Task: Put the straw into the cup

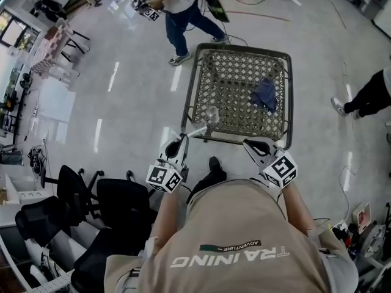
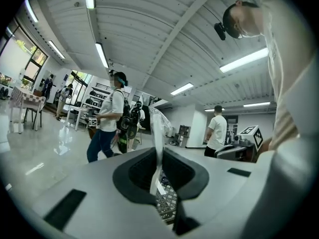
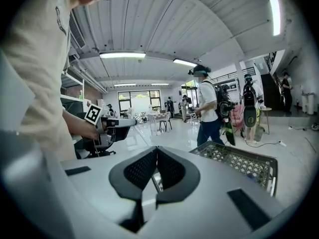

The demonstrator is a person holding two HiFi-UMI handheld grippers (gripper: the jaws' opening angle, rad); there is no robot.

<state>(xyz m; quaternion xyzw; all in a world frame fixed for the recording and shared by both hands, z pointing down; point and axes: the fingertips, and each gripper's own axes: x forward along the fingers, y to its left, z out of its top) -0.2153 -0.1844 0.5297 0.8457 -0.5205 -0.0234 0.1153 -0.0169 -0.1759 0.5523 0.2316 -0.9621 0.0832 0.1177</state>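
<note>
1. Left hand-held gripper [image 2: 158, 159] [image 1: 179, 140]: clenched on the straw [image 2: 157, 136] [image 1: 197, 129]. The pads pinch it low down and the rest sticks out past the jaw tips.
2. The straw is thin, white and in a clear wrapper. In the left gripper view the wrapper's top end looks crumpled. In the head view the straw slants far-right from the jaws, and its far end is over the near-left edge of the cart [image 1: 197, 66].
3. There is a clear blob at that far end; can't tell if it's wrapper or something else.
4. Right hand-held gripper [image 3: 155, 156] [image 1: 252, 143]: jaws closed on each other with nothing between them. It sits at the cart's near-right corner, well apart from the left one.
5. The cart is a metal mesh basket on a glossy floor [image 1: 122, 102], just beyond both grippers. A blue cloth [image 1: 266, 94] lies inside it, right of centre.
6. Black chairs [image 1: 91, 200] are near-left.
7. A second person [image 1: 182, 11] is past the cart, in a white shirt and jeans.
8. Another person's leg and shoe [image 1: 360, 99] show at the right edge.
</note>
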